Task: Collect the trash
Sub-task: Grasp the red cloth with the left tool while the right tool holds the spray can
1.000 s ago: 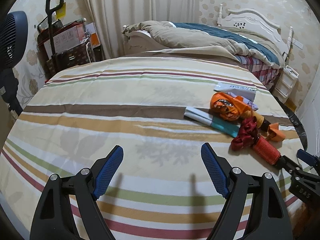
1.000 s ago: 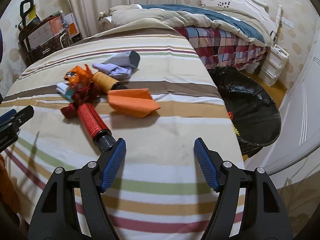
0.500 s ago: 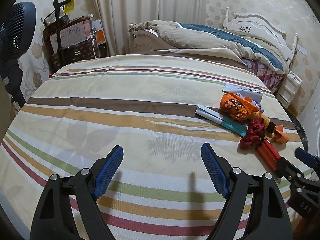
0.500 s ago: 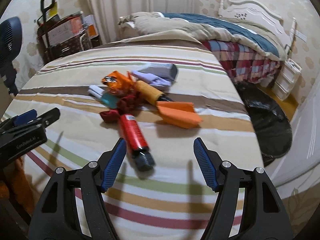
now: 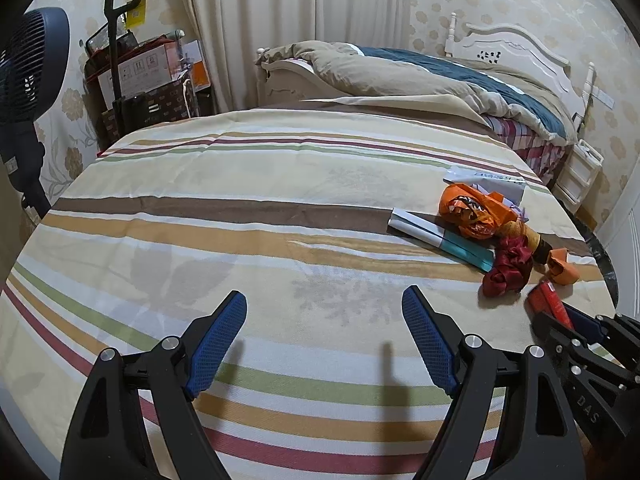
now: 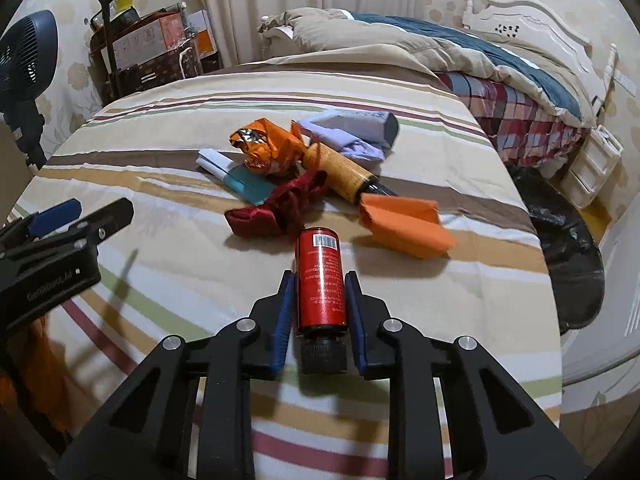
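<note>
My right gripper [image 6: 320, 304] is shut on a red bottle [image 6: 320, 280] with a black cap, lying on the striped bedspread [image 6: 160, 128]. Beyond it lie a dark red cloth [image 6: 276, 212], an orange paper [image 6: 404, 224], a yellow bottle [image 6: 344, 170], an orange wrapper [image 6: 268, 148], a white and teal box [image 6: 236, 178] and a lilac bag [image 6: 352, 132]. My left gripper [image 5: 324, 336] is open and empty over bare bedspread, left of the pile [image 5: 480, 224]. The red bottle [image 5: 546, 304] shows at the right edge of the left wrist view.
A black trash bag [image 6: 568, 248] lies open on the floor off the bed's right side. A second bed with a rumpled duvet [image 6: 420, 44] stands behind. A fan [image 5: 28, 68] and a cart with boxes [image 5: 140, 76] stand at the left.
My right gripper moved forward and closed on the red bottle. My left gripper stayed open and shifted slightly.
</note>
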Motion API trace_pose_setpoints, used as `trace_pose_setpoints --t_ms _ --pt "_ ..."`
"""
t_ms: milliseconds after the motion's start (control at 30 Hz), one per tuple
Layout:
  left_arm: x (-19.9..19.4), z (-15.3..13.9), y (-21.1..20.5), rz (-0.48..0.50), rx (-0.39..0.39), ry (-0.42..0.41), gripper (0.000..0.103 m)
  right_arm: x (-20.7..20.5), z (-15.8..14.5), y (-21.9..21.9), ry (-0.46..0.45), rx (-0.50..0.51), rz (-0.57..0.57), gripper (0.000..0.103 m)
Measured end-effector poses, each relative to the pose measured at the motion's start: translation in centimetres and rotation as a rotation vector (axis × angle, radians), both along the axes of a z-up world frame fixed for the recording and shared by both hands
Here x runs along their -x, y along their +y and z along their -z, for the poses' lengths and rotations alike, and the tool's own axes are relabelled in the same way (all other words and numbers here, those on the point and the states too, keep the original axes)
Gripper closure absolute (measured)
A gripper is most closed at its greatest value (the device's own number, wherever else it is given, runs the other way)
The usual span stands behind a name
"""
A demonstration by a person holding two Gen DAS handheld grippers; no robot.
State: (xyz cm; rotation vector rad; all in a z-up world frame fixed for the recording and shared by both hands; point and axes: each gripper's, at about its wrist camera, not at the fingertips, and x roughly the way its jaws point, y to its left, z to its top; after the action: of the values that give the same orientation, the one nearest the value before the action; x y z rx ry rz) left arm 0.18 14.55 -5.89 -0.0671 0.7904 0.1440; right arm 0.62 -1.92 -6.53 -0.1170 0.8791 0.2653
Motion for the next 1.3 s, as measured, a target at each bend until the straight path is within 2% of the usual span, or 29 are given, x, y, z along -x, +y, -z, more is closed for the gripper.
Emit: trace_pose_setpoints --t_ms 367,733,1167,1233,1300 --pt "-0.1 -0.2 -2.3 0.072 -0.007 -0.012 0.023 1.3 0.2 -3.8 -0.027 0.015 0.103 0.079" --pt "-0.9 -0.2 -7.4 0.199 -0.035 -0.025 0.023 0.7 0.3 -6.5 -0.037 -0.012 0.162 0.079" --pt "-3.7 0.2 -10.4 0.222 -0.041 -0.004 0.023 0.3 0.2 -8.1 -0.031 -0.082 0.159 0.079" --pt "-4.0 0.3 -10.6 0.225 -0.043 0.005 0.027 0.2 0.2 -8.3 -0.03 -0.091 0.157 0.079" --pt "-4.2 0.6 -10.8 0.237 -0.043 0.023 0.043 0.3 0.2 -8.3 -0.03 -0.097 0.156 0.079"
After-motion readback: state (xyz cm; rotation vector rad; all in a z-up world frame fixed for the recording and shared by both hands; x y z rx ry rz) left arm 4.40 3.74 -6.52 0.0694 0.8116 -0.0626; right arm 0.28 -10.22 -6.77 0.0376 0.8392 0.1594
